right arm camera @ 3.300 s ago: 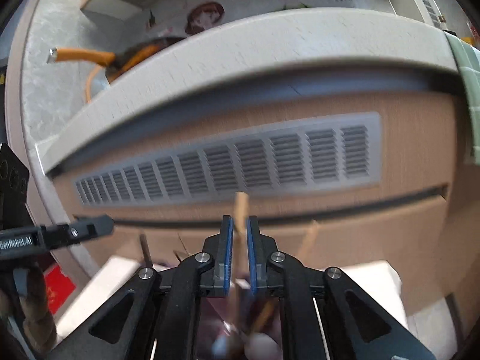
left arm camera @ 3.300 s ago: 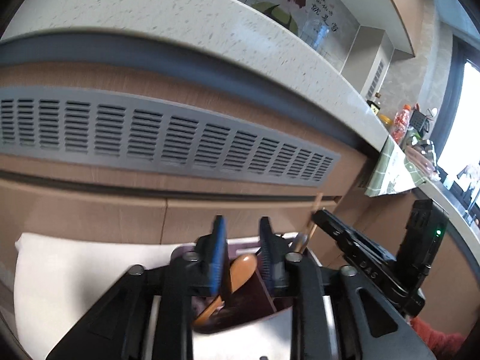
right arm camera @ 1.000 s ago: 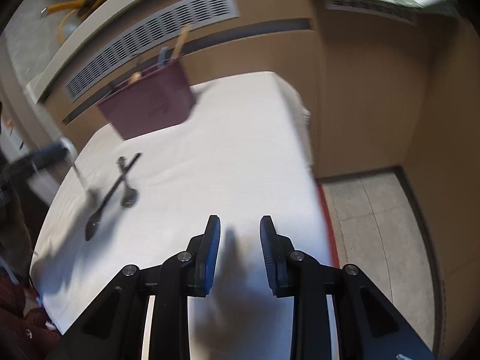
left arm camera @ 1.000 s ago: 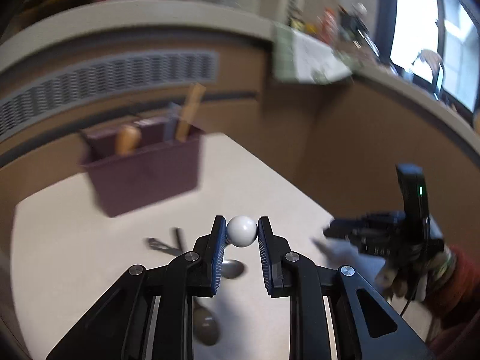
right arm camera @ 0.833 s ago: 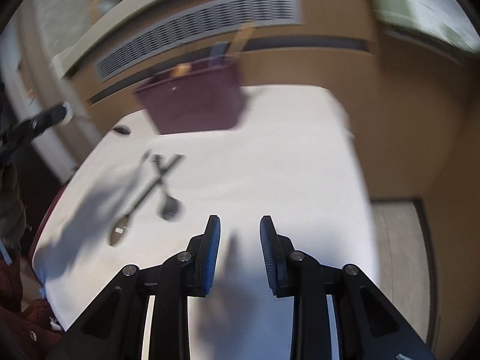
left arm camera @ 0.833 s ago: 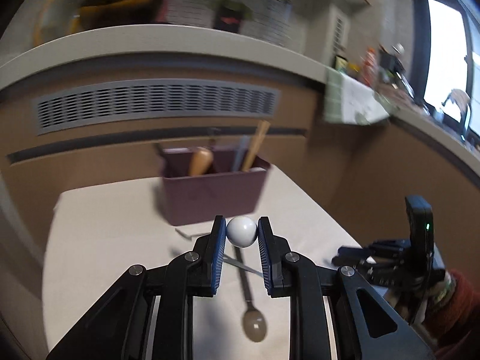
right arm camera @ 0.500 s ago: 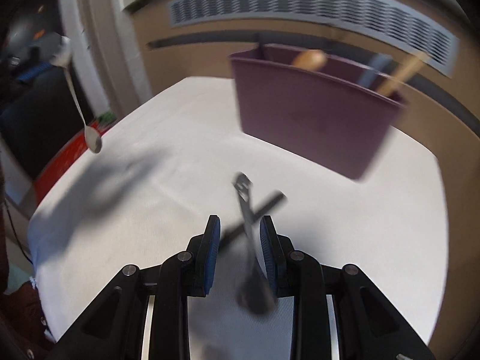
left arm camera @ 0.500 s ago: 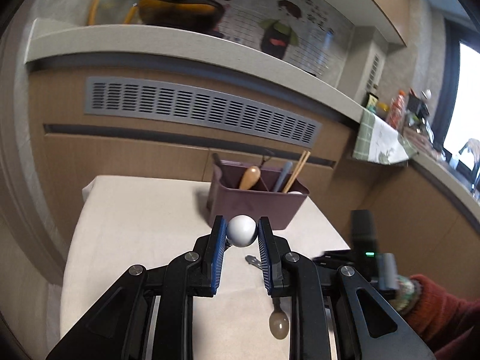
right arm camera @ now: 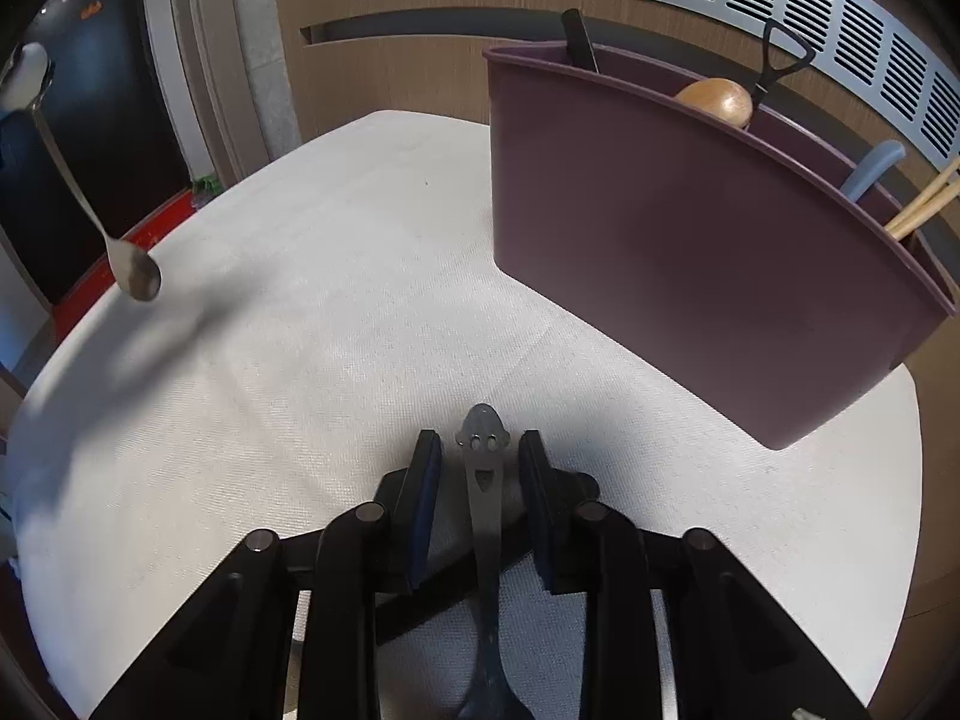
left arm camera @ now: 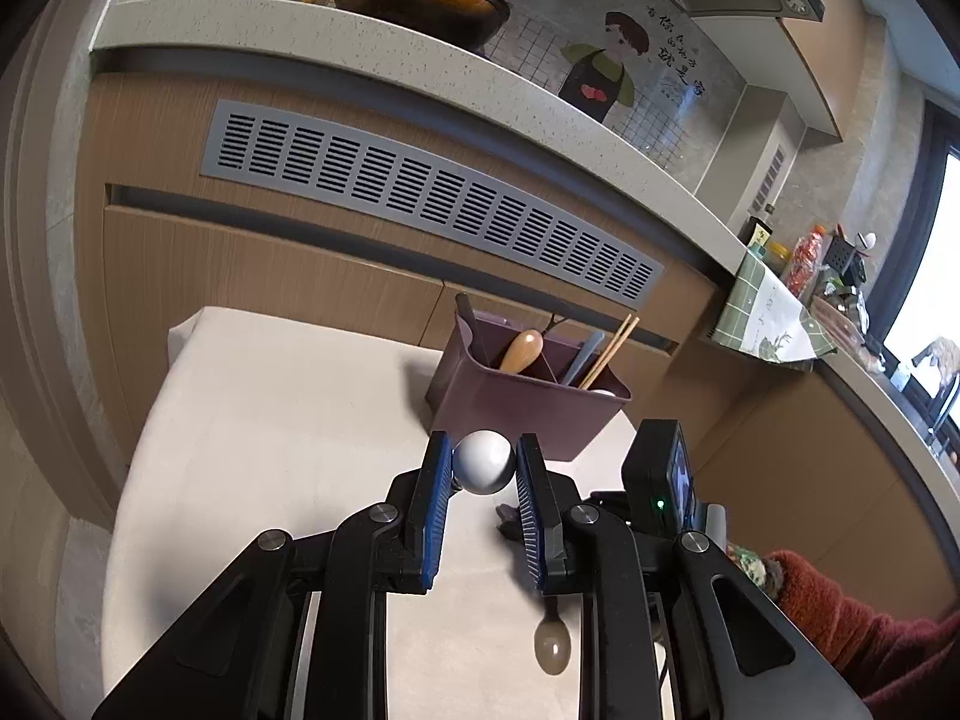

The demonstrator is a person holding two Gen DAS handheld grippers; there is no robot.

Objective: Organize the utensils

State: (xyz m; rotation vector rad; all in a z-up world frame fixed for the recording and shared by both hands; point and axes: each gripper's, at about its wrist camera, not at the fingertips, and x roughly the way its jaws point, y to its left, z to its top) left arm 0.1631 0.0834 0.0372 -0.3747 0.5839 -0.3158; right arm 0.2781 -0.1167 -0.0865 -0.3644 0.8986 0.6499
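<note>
My left gripper is shut on the white ball end of a metal spoon, whose bowl hangs down above the table; the right wrist view shows this spoon hanging at the far left. My right gripper is open and low over the table, its fingers on either side of a metal utensil handle with a face-shaped end. A black utensil lies crossed under it. The purple utensil holder stands just beyond, also in the left wrist view.
The holder contains a wooden spoon, chopsticks, a blue handle and black handles. The table wears a white cloth and stands against a wooden counter front with a grey vent. The right gripper's body is beside my left.
My right gripper has swung toward the holder and come down around the metal utensil on the cloth. My left gripper has kept hold of the spoon while turning toward the holder.
</note>
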